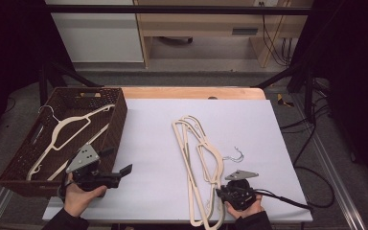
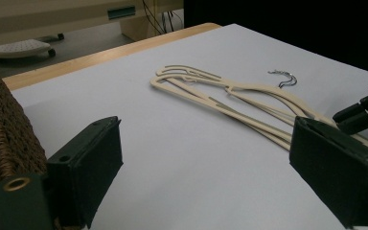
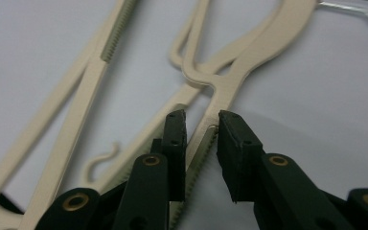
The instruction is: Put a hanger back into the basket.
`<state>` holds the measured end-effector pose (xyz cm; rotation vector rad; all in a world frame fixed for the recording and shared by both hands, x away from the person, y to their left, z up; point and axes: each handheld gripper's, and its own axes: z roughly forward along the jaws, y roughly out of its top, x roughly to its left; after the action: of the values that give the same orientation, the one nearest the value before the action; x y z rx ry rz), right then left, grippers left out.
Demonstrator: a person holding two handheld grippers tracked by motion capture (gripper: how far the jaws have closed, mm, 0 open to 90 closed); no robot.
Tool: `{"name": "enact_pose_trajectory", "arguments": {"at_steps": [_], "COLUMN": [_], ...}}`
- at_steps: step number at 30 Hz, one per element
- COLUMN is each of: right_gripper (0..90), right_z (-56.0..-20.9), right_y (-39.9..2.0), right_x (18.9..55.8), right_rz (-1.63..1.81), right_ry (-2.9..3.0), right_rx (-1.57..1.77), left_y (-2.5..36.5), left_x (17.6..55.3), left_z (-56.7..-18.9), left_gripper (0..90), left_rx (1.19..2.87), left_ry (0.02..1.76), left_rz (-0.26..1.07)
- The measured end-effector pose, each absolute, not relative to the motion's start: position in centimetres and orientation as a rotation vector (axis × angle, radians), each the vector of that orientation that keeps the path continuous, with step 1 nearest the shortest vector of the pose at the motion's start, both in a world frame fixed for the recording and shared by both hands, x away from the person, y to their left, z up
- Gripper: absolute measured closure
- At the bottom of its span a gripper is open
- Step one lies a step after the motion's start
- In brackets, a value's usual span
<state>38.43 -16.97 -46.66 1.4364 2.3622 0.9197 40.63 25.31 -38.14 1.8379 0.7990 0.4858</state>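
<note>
**Right gripper straddles a hanger arm**

The cream hangers (image 1: 199, 163) lie stacked at centre frame on the white table (image 1: 148, 158). The right gripper (image 3: 201, 132) has its jaws either side of one arm, a gap showing, not clamped. The left gripper (image 1: 117, 163), lower left beside the wicker basket (image 1: 117, 120), gapes wide, holding nothing.

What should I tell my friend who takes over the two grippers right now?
Left gripper: open, holding nothing, beside the wicker basket.
Right gripper: fingers astride an arm of a cream hanger, one pad touching, a gap at the other; not clamped.
Things: cream hangers stacked on the white board.
Done: one cream hanger in the basket.
Left: probably clamp the top hanger, carry it to the basket, then the rest.
</note>
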Motion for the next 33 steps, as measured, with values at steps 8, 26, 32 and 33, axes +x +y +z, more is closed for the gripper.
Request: {"name": "enact_pose_trajectory", "arguments": {"at_steps": [8, 26, 32, 33], "right_gripper": [64.0, 69.6, 77.3, 77.7], "right_z": [-47.0, -46.7, -46.5, -46.5], "right_y": [-17.4, -20.3, -19.1, -19.1], "right_x": [38.6, 39.2, 39.2, 39.2], "right_rz": [0.877, 0.862, 0.738, 0.739], "right_ry": [2.335, 2.311, 2.29, 2.29], "right_rx": [1.435, 1.547, 1.532, 1.547], "left_y": [25.2, 24.9, 24.4, 24.3], "left_x": [40.6, 40.6, 40.6, 40.6], "left_z": [-38.2, -38.4, -38.6, -38.6], "left_gripper": [10.7, 10.8, 10.9, 10.9], "left_rx": [1.843, 1.856, 1.869, 1.874], "left_ry": [0.796, 0.79, 0.787, 0.783], "left_rz": [0.485, 0.476, 0.469, 0.468]}}
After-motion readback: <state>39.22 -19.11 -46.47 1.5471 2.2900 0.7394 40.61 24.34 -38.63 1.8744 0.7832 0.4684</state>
